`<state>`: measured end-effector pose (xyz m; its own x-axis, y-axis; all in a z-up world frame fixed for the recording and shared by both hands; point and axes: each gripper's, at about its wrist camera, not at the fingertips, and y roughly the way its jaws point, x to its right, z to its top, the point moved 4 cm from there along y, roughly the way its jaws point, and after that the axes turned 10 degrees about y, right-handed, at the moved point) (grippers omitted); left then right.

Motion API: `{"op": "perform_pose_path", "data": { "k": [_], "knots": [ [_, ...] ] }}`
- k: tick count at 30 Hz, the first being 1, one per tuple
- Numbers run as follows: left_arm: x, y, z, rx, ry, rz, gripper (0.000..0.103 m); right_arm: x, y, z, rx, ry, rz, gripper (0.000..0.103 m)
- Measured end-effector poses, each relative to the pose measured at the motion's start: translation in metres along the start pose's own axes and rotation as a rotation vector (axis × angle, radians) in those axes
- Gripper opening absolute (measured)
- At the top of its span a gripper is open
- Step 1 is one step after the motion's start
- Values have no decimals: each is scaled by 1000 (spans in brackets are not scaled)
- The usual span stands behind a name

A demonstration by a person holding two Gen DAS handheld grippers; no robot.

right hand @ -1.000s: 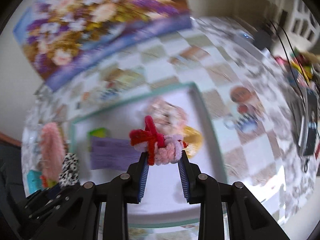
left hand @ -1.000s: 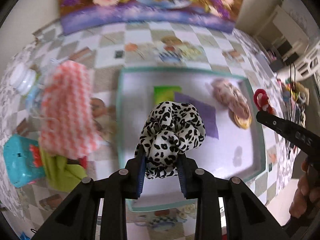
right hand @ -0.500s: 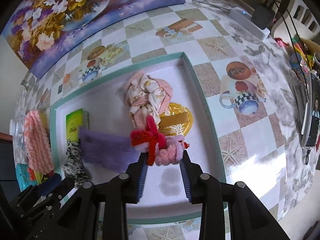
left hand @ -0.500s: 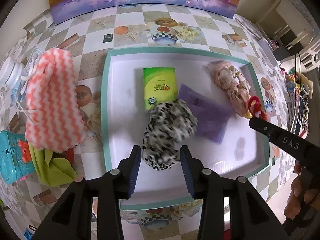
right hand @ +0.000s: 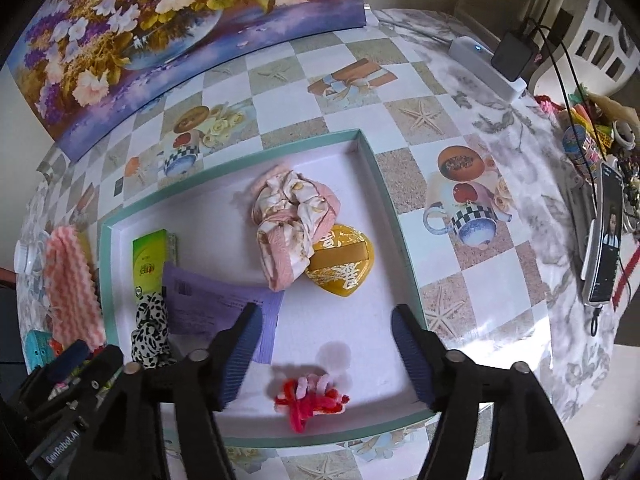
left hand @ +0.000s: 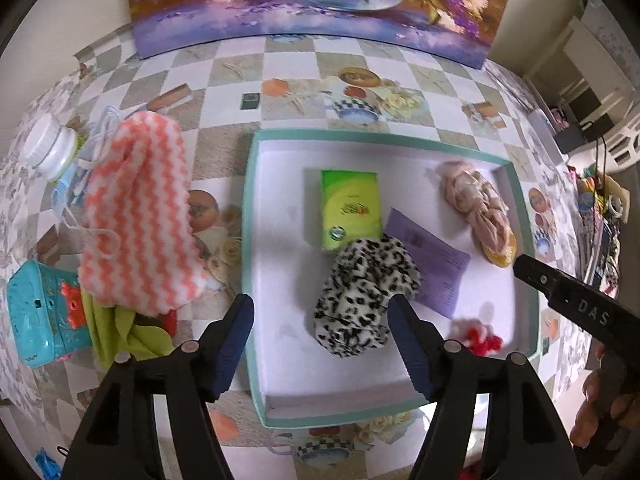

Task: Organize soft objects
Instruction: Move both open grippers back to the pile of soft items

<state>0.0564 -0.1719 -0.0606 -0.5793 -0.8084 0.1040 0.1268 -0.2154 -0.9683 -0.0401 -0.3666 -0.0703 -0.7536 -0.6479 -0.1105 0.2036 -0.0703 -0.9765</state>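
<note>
My left wrist camera looks steeply down, close above the tray (left hand: 250, 216) from its near-left side; my right one views it from near-right. Both share the tray's interior.

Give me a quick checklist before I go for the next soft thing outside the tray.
1. Left tongs open and holding nothing: ok.
2. Right tongs open and holding nothing: ok.
3. Leopard-print scrunchie lying inside the teal tray: ok.
4. Red and pink pipe-cleaner bundle inside the tray, near its front wall: ok.
5. Coral zigzag cloth in the tray: not ok, it lies on the tablecloth to the tray's left.
6. Green cloth free to lift: cannot tell, it is partly under the coral cloth.
</note>
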Motion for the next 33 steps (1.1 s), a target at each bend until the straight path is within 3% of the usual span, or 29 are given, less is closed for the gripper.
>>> {"op": "perform_pose_path", "data": {
  "k": [1,3,12,19,33],
  "knots": [
    [-3,1,1,3,-7,13,83,-2,1,-1,-1,-10,-2,76],
    [-10,1,2,11,-18,37,88,-6,4,-2,-5,-26,-2,80],
    [-53,-6,2,38,-141,40,88,-29,-5,-1,45,-64,14,83],
    [-106,-34,-1,116,-266,87,88,-56,-12,-3,77,-102,46,83],
    [-197,-65,-22,187,-471,182,88,-143,-22,-18,111,-175,198,83]
  ]
}}
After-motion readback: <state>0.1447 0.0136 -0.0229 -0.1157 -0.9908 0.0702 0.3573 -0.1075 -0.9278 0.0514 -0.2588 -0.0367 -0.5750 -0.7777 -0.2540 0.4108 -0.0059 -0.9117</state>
